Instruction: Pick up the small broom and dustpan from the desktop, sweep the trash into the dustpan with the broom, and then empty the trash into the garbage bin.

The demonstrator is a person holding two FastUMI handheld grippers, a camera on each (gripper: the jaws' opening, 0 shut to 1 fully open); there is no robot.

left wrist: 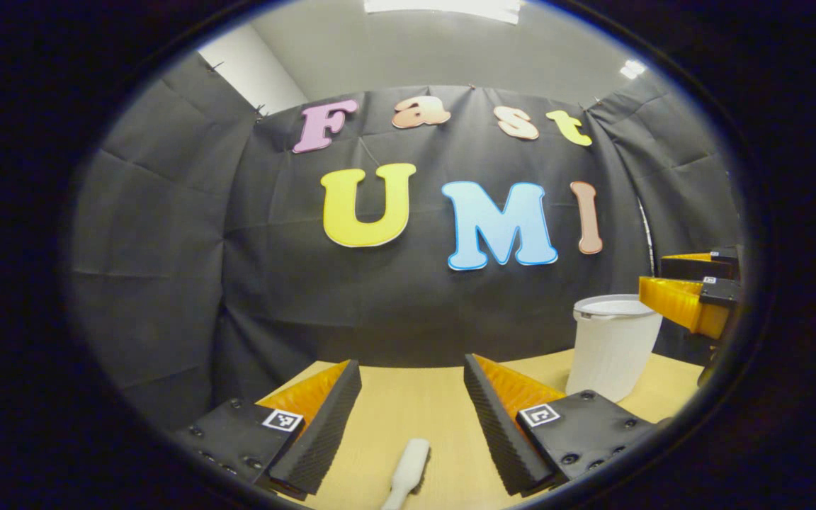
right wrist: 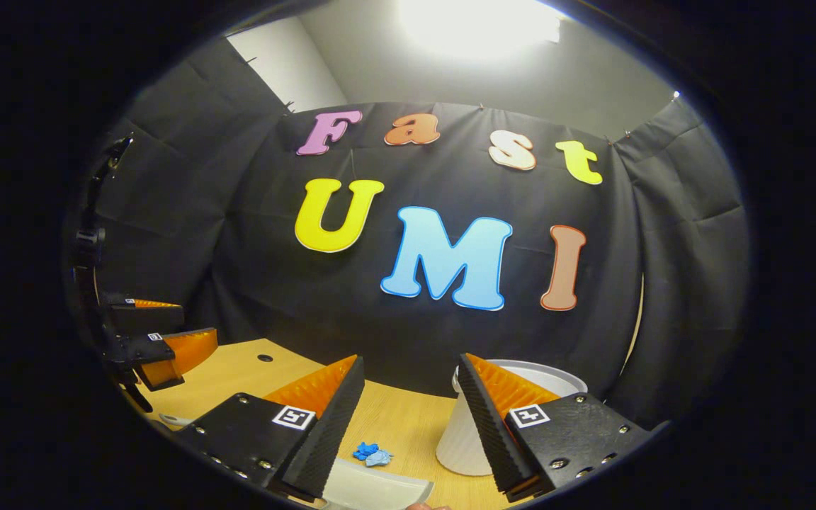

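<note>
Grippers both wide, nothing held. Left gripper [left wrist: 411,411] hangs over the desktop [left wrist: 415,404], white broom handle [left wrist: 408,471] at bottom centre between its fingers. Right gripper [right wrist: 408,418] sits above the pale dustpan [right wrist: 380,489] at bottom edge; blue trash [right wrist: 372,453] just beyond, white garbage bin [right wrist: 461,439] lower right. Risks, judged: handle lies off-centre, so closing could pinch its tip and let it slip; bin near trash, sweep might knock it.
</note>
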